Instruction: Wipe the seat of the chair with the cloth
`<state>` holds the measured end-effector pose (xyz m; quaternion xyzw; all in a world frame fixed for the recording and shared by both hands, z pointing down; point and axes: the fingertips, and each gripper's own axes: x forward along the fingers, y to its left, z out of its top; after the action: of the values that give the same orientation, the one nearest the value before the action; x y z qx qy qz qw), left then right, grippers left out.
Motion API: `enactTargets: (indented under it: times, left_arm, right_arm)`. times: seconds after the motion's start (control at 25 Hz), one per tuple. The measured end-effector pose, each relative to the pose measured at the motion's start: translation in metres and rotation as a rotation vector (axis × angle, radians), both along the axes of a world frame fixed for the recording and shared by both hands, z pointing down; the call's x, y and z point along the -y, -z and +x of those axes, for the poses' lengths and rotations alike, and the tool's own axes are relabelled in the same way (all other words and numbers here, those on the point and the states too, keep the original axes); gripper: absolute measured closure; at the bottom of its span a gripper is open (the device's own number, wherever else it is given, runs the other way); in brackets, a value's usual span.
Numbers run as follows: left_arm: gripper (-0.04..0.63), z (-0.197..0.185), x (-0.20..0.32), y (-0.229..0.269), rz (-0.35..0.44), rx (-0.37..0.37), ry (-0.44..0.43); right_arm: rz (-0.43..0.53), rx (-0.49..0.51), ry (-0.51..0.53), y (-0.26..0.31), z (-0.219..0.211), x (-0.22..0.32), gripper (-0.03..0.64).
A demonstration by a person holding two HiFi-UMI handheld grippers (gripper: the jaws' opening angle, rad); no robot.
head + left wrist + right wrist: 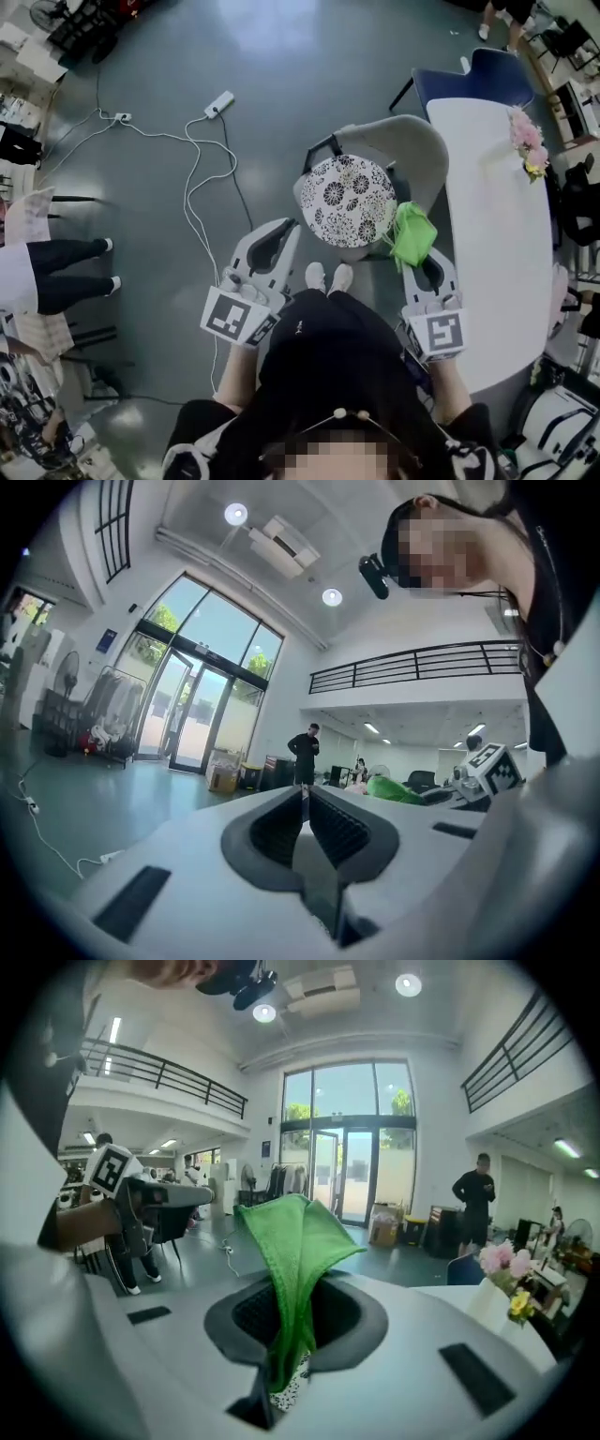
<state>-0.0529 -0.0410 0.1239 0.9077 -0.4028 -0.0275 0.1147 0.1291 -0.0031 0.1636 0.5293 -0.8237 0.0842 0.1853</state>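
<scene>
A chair with a round black-and-white flower-patterned seat and a grey backrest stands in front of the person. My right gripper is shut on a green cloth, held at the seat's right edge. In the right gripper view the green cloth stands up from between the jaws, with a bit of patterned seat below. My left gripper hovers left of the seat, its jaws shut and nothing between them; the left gripper points level into the hall.
A white oval table with pink flowers lies right of the chair. White cables and a power strip trail over the grey floor at left. A person's legs show at far left. The holder's white shoes stand just before the chair.
</scene>
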Motion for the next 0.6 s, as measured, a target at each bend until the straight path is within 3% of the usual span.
enactTargets:
  times: [0.24, 0.32, 0.44, 0.6]
  left_arm:
    - [0.571, 0.023, 0.006, 0.014, 0.022, 0.056, -0.048]
    - [0.571, 0.031, 0.010, 0.022, 0.048, 0.061, -0.065]
    - [0.571, 0.038, 0.016, 0.033, 0.083, 0.068, -0.075]
    - [0.571, 0.041, 0.021, 0.038, 0.107, 0.074, -0.075]
  right_arm:
    - [0.133, 0.059, -0.184, 0.032, 0.031, -0.002, 0.568]
    - [0.184, 0.038, -0.215, 0.038, 0.034, 0.010, 0.568]
    - [0.224, 0.018, -0.178, 0.045, 0.031, 0.022, 0.568]
    - [0.214, 0.085, -0.138, 0.045, 0.027, 0.025, 0.568]
